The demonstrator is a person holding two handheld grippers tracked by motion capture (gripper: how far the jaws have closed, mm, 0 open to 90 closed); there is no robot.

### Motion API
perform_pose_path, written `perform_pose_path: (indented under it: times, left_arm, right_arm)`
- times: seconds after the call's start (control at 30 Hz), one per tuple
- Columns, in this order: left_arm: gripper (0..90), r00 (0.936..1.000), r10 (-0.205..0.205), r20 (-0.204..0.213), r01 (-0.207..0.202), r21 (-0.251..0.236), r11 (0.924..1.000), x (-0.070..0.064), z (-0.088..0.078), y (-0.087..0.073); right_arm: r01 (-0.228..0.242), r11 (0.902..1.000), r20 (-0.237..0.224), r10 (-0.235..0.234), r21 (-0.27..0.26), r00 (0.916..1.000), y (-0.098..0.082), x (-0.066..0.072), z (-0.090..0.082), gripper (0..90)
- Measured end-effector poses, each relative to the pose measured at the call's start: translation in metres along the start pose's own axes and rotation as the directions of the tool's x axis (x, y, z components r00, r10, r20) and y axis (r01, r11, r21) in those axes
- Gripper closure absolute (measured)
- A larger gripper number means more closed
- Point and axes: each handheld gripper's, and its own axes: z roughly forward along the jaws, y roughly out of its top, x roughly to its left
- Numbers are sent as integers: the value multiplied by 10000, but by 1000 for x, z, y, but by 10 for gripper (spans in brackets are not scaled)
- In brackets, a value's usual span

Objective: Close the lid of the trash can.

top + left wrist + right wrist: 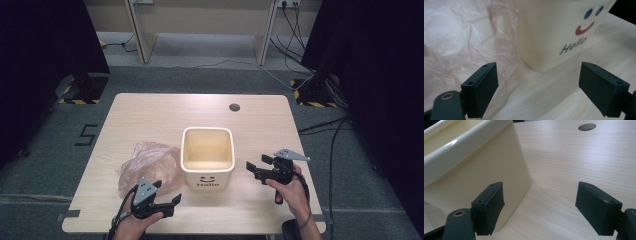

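A cream square bin [208, 179] with a smiley face and "Hello" on its front stands mid-table, nothing showing inside. A crumpled pinkish see-through plastic bag [148, 167] lies against its left side. My left gripper [169, 193] rests near the front edge, just in front of the bag, pointing right toward the bin; in the left gripper view it [537, 75] stands open, with the bag [456, 42] and bin [549, 32] ahead. My right gripper [256, 163] sits right of the bin, pointing at it. Its jaws [540, 195] are open beside the bin wall [486, 170], with nothing between them.
The light wooden table [165, 112] has a round cable hole [234, 107] near its far edge, also seen in the right gripper view as the hole [587, 126]. Cables and stand bases lie on the floor beyond the table.
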Motion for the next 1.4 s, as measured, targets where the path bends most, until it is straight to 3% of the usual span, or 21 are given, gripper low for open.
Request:
perform_pose_path:
  times: [0.13,0.23,0.33,0.53,0.7,0.77,1.1,1.4]
  left_arm:
    - [153,9996,51,294,-62,396,9992,-3,3,-8]
    - [153,9995,-17,305,0,557,9984,-3,6,-14]
    - [154,9995,234,195,-247,688,9973,-1,8,-19]
    - [155,9996,89,274,-110,781,9969,1,11,-25]
    - [160,9988,492,38,-494,1040,9933,5,12,-31]
    - [161,9991,421,74,-426,1089,9931,6,13,-32]
    - [164,9956,933,-23,-918,1603,9828,4,17,-38]
    - [163,9958,893,-219,-836,1895,9783,9,19,-42]
  right_arm:
    - [-17,9999,-30,18,122,10000,-6,1,0,229]
    - [-20,9998,-78,21,180,10000,-12,1,-1,229]
    - [-37,9999,-142,39,120,9999,-18,3,-5,223]
    - [-235,9995,-319,243,227,9992,-34,5,-8,219]
    - [52,9989,-280,-38,475,9996,-37,6,-4,217]
    - [97,9983,-295,-80,578,9995,-39,5,-3,217]
    - [690,9907,-54,-688,1171,9976,-45,8,4,211]
    - [1088,9755,-44,-1100,1914,9939,-51,11,10,169]
